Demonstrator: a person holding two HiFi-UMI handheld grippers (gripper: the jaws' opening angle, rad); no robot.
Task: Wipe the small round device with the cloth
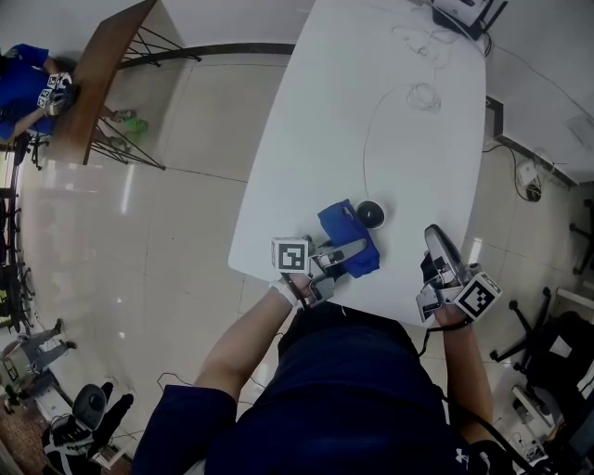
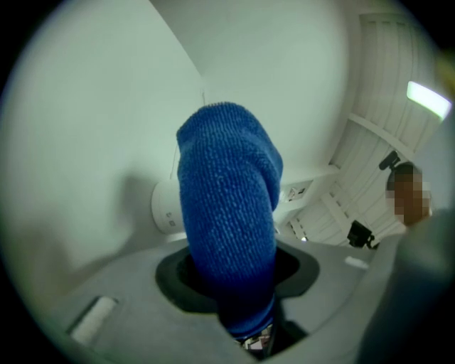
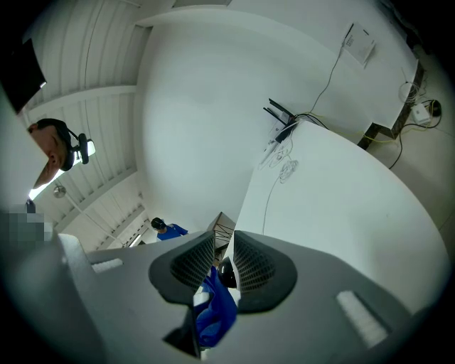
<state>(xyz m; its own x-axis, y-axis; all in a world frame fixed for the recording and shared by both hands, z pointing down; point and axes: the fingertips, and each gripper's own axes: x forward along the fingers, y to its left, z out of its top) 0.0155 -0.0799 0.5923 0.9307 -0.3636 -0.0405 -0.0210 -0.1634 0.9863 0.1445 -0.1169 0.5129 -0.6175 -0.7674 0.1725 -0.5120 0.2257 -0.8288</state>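
On the white table (image 1: 306,139), near its front edge, a small round black device (image 1: 370,214) sits. A blue cloth (image 1: 348,237) lies just left of it and touches it. My left gripper (image 1: 340,252) is shut on the cloth's near end. In the left gripper view the cloth (image 2: 227,192) stands up out of the left gripper (image 2: 233,276). My right gripper (image 1: 435,237) hovers to the right of the device, apart from it. Its jaws stand a narrow gap apart with nothing held. Through the right gripper (image 3: 222,249) I see the device (image 3: 226,272) and the cloth (image 3: 215,313) beyond.
A thin white cable (image 1: 368,139) runs up the table to a small coil (image 1: 424,96). A black and white router (image 1: 461,13) stands at the far end. A wooden desk (image 1: 102,74) and a person in blue (image 1: 23,79) are off to the left.
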